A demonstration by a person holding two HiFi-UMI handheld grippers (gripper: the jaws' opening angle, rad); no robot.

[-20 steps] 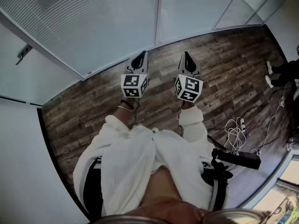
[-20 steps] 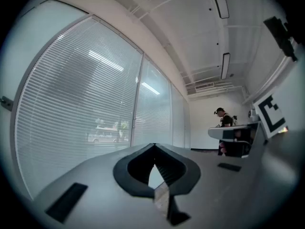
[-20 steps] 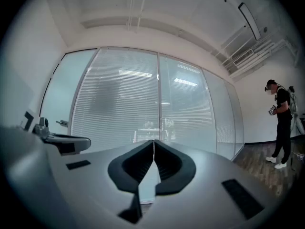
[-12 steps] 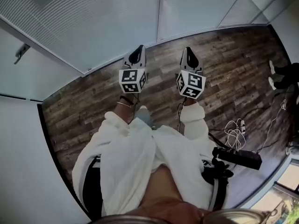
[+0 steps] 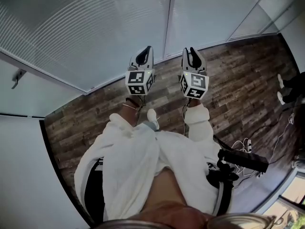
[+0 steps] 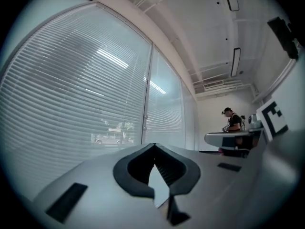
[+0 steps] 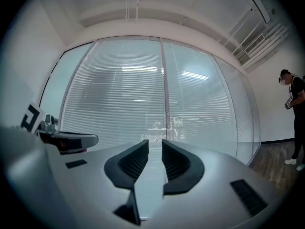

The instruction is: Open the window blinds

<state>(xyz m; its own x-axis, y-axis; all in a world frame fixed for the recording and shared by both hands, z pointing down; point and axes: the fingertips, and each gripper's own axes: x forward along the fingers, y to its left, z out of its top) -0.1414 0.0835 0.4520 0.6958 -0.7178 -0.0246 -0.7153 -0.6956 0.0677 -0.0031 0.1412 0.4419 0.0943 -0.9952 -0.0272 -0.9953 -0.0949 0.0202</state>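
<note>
White slatted blinds [image 5: 95,27] hang shut over the tall window panes ahead, split by a vertical frame post [image 5: 167,20]. They fill the left gripper view [image 6: 76,94] and the right gripper view [image 7: 124,104]. My left gripper [image 5: 143,56] is held level, pointing at the blinds left of the post, a short way off; its jaw tips meet [image 6: 153,146] and hold nothing. My right gripper [image 5: 191,55] is level beside it, right of the post. Its jaws [image 7: 155,142] stand apart with only air between them.
Dark wood floor [image 5: 86,123] runs to the window's foot. A white wall with a handle [image 5: 18,75] is at the left. Cables [image 5: 248,147] and a black device [image 5: 243,160] lie at my right. Another person [image 7: 295,113] stands far right.
Both grippers have moved forward, closer to the blinds, and I have stepped nearer the window. The jaws look unchanged.
</note>
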